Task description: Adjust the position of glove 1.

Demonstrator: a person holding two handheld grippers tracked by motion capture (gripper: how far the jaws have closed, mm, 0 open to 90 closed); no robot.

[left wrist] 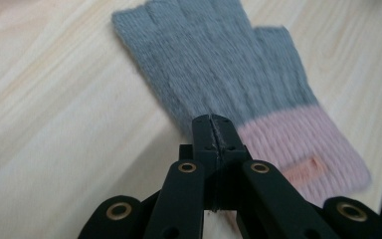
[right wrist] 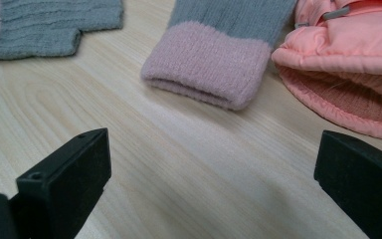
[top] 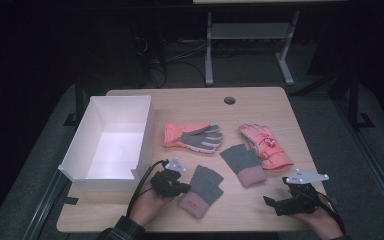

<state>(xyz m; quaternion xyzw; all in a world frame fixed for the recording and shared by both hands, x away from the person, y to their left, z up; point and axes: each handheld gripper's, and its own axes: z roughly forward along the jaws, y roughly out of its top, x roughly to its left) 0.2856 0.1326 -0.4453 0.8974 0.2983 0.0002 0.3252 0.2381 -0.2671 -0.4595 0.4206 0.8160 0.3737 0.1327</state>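
At lower centre, the left gripper [left wrist: 213, 130] has its jaws pinched together on the edge of the grey glove [left wrist: 214, 64]; the thin hold may slip. The right gripper [right wrist: 211, 174] gapes wide, holding nothing.

Box [top: 111, 137] left on table [top: 260, 210] — four gloves [top: 242, 164] to its right.

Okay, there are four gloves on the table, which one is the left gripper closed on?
The grey knit glove nearest the person, beside the white box. The left gripper pinches its edge; the other three gloves lie untouched.
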